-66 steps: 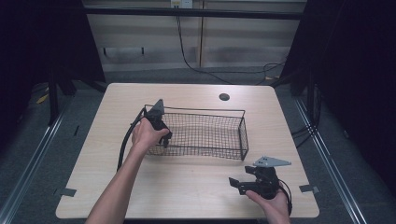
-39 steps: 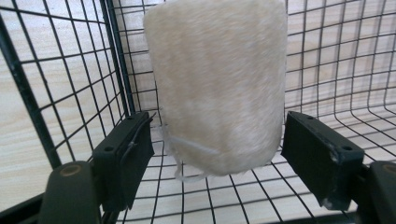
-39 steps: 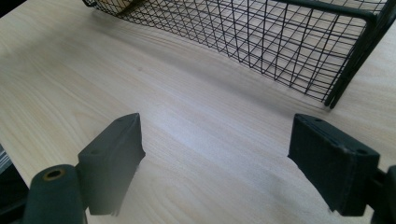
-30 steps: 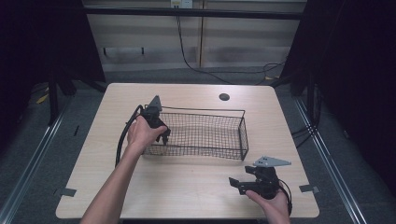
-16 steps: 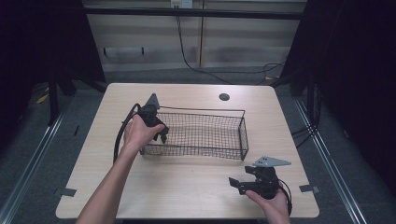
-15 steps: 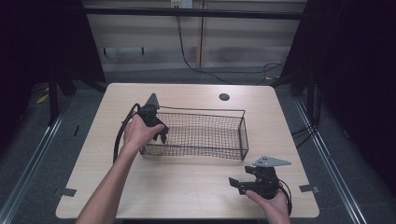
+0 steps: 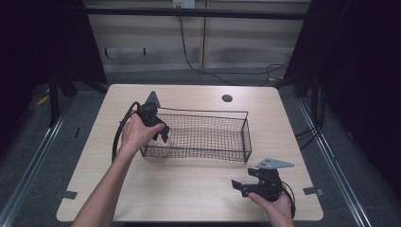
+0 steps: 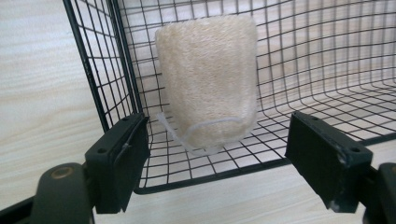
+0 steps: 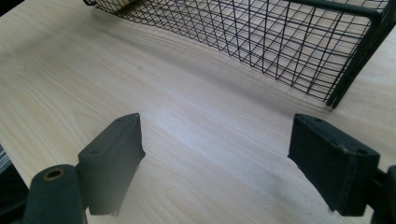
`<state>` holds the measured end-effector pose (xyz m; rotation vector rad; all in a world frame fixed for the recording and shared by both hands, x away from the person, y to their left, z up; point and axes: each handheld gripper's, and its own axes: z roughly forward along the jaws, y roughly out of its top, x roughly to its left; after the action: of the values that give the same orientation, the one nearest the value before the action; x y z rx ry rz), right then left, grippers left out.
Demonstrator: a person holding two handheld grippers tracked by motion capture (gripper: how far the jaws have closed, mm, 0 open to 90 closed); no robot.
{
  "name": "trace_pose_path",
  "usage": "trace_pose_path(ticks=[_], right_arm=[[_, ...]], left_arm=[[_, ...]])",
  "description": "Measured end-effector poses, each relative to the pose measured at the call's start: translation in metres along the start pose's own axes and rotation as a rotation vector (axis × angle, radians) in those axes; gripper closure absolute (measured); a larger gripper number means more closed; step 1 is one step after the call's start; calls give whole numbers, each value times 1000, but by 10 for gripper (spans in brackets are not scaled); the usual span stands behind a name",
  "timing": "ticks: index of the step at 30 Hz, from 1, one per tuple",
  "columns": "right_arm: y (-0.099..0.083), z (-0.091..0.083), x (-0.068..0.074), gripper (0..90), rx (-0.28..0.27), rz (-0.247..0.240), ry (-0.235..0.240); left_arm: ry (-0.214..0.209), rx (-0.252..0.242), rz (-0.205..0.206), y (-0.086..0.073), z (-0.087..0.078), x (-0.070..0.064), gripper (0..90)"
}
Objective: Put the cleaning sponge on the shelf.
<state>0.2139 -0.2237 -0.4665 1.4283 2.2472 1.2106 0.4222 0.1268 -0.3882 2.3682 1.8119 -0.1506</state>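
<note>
A pale wood-grain desk [image 7: 189, 189] stands in a dark-curtained room. At its centre sits a black wire-mesh basket [image 7: 203, 137], rectangular and open-topped. The left gripper [image 7: 158, 130] hovers at the basket's nine o'clock end, jaws spread wide with nothing between them. Just beyond them, inside the basket, a cream, coarse-fibred loofah pad [image 8: 208, 79] leans against the mesh wall, probably just released. The right gripper [image 7: 246, 185] rests at five o'clock, jaws apart and empty, seemingly waiting.
</note>
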Motion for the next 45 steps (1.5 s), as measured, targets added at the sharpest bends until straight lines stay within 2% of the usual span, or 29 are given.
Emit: trace_pose_path(ticks=[3,9,11,15,16,20,23,26,29,38,40,45], right_arm=[[0,0,0,174,0,0,0],[0,0,0,174,0,0,0],[0,0,0,174,-1,0,0],[0,0,0,174,-2,-2,-1],[0,0,0,174,-1,0,-2],[0,0,0,174,-1,0,-4],[0,0,0,174,-2,-3,-5],[0,0,-1,174,-2,-2,-6],[0,0,-1,174,-2,-1,-5],[0,0,0,174,-1,1,-7],[0,0,-1,174,-2,-2,-7],[0,0,-1,174,-1,2,-10]], left_arm=[[-5,-12,22,-2,-4,0,206],[-60,-58,89,-8,-13,0,178],[-75,-71,136,-11,-17,0,178],[-103,-113,172,-17,-25,0,178],[-126,-119,204,-19,-27,1,178],[-129,-145,251,-25,-31,2,177],[-174,-175,310,-30,-33,5,177],[-182,-204,344,-35,-35,6,177],[-199,-226,362,-39,-38,8,177],[-240,-376,411,-53,-42,18,178],[-252,-414,401,-56,-41,24,177],[-257,-462,381,-64,-39,34,175]])
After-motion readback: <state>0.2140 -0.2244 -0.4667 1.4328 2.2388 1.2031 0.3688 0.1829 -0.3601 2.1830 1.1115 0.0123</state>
